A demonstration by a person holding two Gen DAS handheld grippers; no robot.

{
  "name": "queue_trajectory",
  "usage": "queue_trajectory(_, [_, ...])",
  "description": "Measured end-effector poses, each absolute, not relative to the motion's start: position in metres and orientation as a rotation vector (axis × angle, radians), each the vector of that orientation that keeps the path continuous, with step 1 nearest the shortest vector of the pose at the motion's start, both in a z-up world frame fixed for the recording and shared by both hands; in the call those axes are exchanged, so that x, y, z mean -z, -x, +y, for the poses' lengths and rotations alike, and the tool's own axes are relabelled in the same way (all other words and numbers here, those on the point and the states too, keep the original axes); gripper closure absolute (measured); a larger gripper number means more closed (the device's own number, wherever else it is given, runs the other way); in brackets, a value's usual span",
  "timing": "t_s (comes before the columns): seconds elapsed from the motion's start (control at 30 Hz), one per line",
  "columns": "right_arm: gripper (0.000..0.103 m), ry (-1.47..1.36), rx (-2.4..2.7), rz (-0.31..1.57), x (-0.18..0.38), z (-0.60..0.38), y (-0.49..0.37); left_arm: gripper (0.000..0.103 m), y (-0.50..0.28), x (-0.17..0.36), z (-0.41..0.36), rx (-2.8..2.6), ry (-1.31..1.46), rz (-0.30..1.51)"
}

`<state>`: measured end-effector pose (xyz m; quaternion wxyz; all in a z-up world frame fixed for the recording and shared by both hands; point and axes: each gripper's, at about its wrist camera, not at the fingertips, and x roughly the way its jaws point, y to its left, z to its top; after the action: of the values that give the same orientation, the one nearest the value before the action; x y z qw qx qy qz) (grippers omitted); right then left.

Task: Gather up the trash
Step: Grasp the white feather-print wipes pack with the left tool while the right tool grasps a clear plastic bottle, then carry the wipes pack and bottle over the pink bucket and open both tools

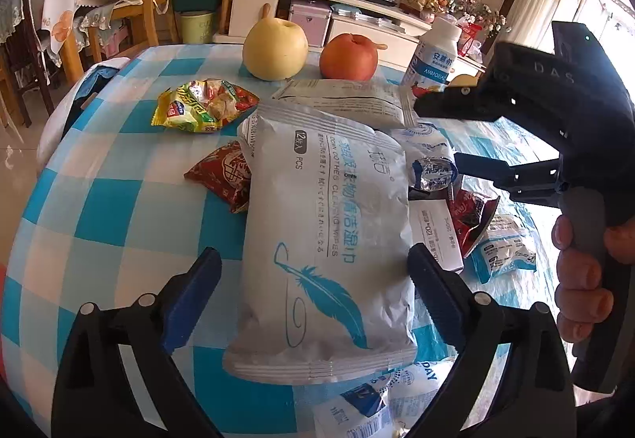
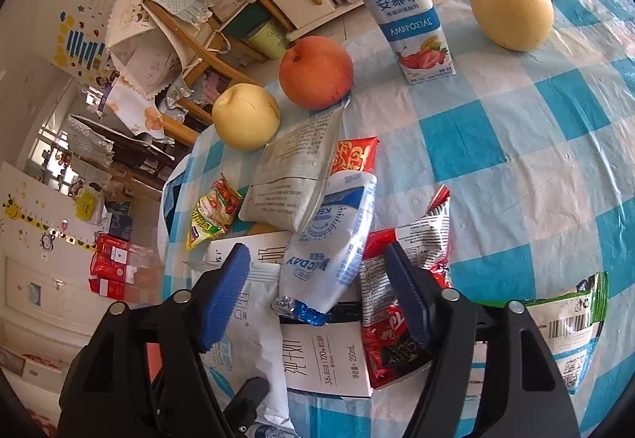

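Blue-padded left gripper straddles the wipes packet, jaws spread, long axis running away between them; right gripper gapes emptily over the wrappers.

Two yellow pears, red apple and upright yogurt bottle on blue-checked tablecloth.
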<state>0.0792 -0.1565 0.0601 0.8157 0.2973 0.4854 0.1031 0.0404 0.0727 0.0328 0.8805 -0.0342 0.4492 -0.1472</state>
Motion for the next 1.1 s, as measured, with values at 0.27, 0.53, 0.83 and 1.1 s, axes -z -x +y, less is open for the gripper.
queue_trajectory(0.27, [0.022,-0.399,-0.148,1.031,-0.065,-0.128,-0.086,0.006,-0.033,-0.028,0.057,0.282,-0.058,0.942])
queue_trajectory(0.53, [0.076,-0.335,-0.113,1.038,-0.063,-0.139,-0.086,0.025,-0.027,-0.034,0.063,0.299,-0.008,0.930])
queue_trajectory(0.83, [0.082,-0.320,-0.135,0.989,-0.084,-0.137,-0.074,0.026,-0.026,-0.041,0.087,0.271,0.049,0.921])
queue_trajectory(1.1, [0.082,-0.313,-0.153,0.888,-0.119,-0.132,-0.053,0.026,-0.017,-0.062,0.119,0.230,0.136,0.856])
